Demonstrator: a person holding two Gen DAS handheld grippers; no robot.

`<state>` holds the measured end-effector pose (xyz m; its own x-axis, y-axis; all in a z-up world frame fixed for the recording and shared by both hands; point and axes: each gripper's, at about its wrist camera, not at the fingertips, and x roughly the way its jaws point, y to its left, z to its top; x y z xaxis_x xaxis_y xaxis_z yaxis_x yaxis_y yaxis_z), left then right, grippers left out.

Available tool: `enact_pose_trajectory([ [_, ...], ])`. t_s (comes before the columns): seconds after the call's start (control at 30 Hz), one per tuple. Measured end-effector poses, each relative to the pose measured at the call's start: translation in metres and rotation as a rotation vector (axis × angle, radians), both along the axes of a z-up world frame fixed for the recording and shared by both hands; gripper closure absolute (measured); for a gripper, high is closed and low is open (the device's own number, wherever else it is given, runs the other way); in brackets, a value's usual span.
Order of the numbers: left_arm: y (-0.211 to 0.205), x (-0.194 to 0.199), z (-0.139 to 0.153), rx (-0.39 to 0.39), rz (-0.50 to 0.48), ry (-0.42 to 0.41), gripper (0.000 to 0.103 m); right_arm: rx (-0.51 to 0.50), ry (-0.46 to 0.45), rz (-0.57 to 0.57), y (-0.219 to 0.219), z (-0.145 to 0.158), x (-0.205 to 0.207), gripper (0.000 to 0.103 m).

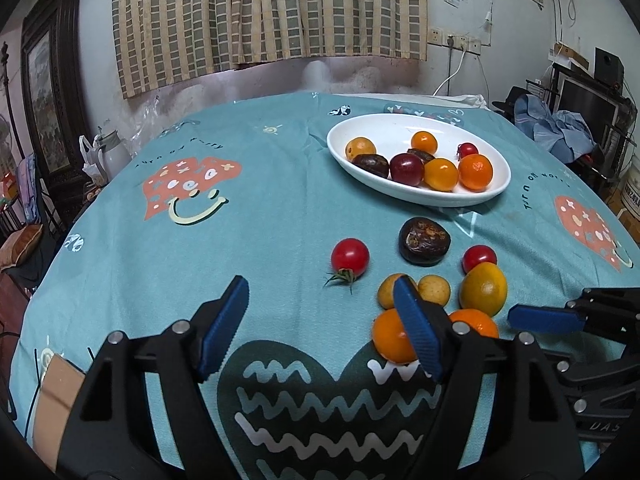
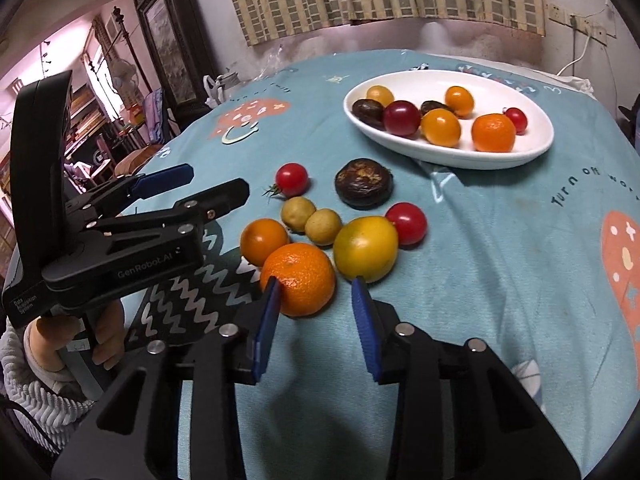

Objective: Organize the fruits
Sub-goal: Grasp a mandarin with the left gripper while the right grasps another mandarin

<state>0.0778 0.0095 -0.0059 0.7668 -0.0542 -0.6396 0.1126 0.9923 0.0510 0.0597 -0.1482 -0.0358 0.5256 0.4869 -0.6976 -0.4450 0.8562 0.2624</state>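
A white oval plate (image 1: 400,128) (image 2: 532,92) at the back right holds several small fruits. On the teal tablecloth in front of it lie a dark passion fruit (image 1: 424,240) (image 2: 363,181), two red cherry tomatoes (image 1: 349,255) (image 2: 406,223), two small yellow-green fruits (image 2: 310,219), a yellow fruit (image 1: 483,289) (image 2: 365,249), an orange tomato (image 2: 264,241) and a mandarin (image 2: 298,279). My left gripper (image 1: 322,304) is open and empty, left of the pile. My right gripper (image 2: 316,300) is open, its fingers just before the mandarin, apart from it.
The round table's edge falls off on the left, where a framed picture (image 1: 48,100), a white kettle (image 1: 106,152) and clutter stand. Checked curtains (image 1: 264,12) hang behind. Shelves with clothes (image 1: 560,128) stand at the right.
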Motion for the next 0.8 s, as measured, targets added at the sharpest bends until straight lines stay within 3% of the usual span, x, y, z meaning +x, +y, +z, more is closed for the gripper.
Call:
enact_pose_trajectory([
  [0.17, -0.001, 0.000, -0.001, 0.002, -0.006, 0.005, 0.026, 0.029, 0.014, 0.038, 0.005, 0.000, 0.001, 0.072],
  [0.5, 0.009, 0.004, -0.002, -0.032, 0.022, 0.021, 0.026, 0.070, 0.096, 0.096, 0.024, -0.009, 0.011, 0.065],
  [0.8, 0.013, 0.004, -0.004, -0.063, 0.012, 0.036, 0.026, 0.060, 0.027, 0.040, 0.006, 0.003, -0.001, 0.069],
])
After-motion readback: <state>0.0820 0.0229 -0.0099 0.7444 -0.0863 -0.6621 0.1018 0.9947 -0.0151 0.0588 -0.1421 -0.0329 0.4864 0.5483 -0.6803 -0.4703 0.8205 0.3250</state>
